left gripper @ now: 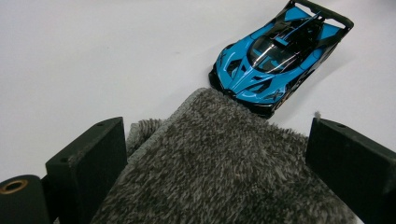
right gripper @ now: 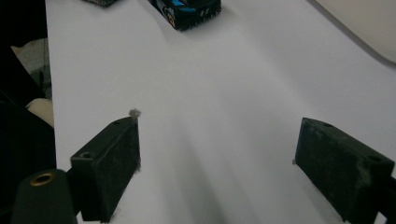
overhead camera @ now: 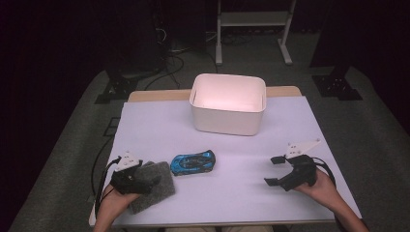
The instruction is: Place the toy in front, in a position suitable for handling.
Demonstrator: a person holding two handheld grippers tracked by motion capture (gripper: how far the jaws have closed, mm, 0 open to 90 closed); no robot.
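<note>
- High view: my left gripper sits lower left, jaws spread wide astride the grey cloth, ready to pinch it.
- Toy car touches the cloth's far edge.
- My right gripper, also wide, waits empty at lower right.

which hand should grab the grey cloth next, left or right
Left. The left gripper is already over the grey cloth, open, with a finger on each side of it. The right gripper is open over bare table, far across from the cloth, beyond the blue toy car.
</note>
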